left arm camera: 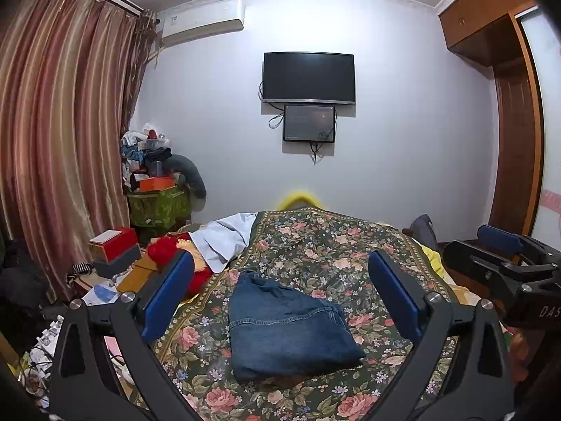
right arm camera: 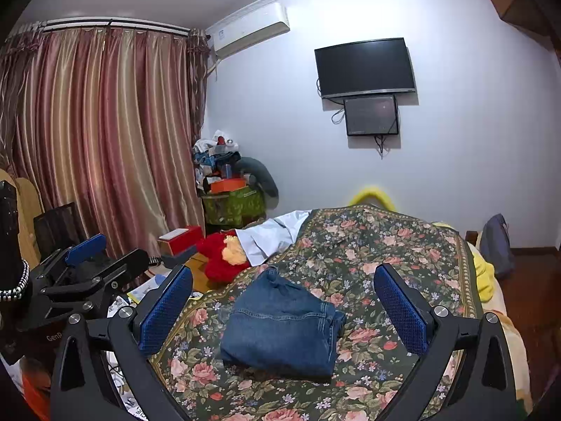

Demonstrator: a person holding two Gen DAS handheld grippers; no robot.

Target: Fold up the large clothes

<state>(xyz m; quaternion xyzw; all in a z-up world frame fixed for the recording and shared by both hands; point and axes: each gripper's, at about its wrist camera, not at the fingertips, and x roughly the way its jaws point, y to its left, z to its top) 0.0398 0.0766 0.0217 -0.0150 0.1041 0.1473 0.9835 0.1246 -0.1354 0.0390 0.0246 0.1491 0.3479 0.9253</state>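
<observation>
A pair of blue jeans (left arm camera: 287, 329) lies folded into a compact block on the floral bedspread (left arm camera: 333, 245); it also shows in the right wrist view (right arm camera: 280, 329). My left gripper (left arm camera: 280, 291) is open and empty, held above and just short of the jeans, its blue pads (left arm camera: 168, 294) wide apart. My right gripper (right arm camera: 284, 305) is open and empty too, hovering the same way over the jeans. Each gripper shows in the other's view, the right one (left arm camera: 501, 263) at the right edge, the left one (right arm camera: 84, 266) at the left.
A white cloth (left arm camera: 224, 238) and a red plush toy (left arm camera: 168, 249) lie at the bed's far left corner. Boxes and clutter (left arm camera: 112, 249) fill the floor left of the bed. A wardrobe (left arm camera: 515, 122) stands at the right. A TV (left arm camera: 308, 77) hangs on the far wall.
</observation>
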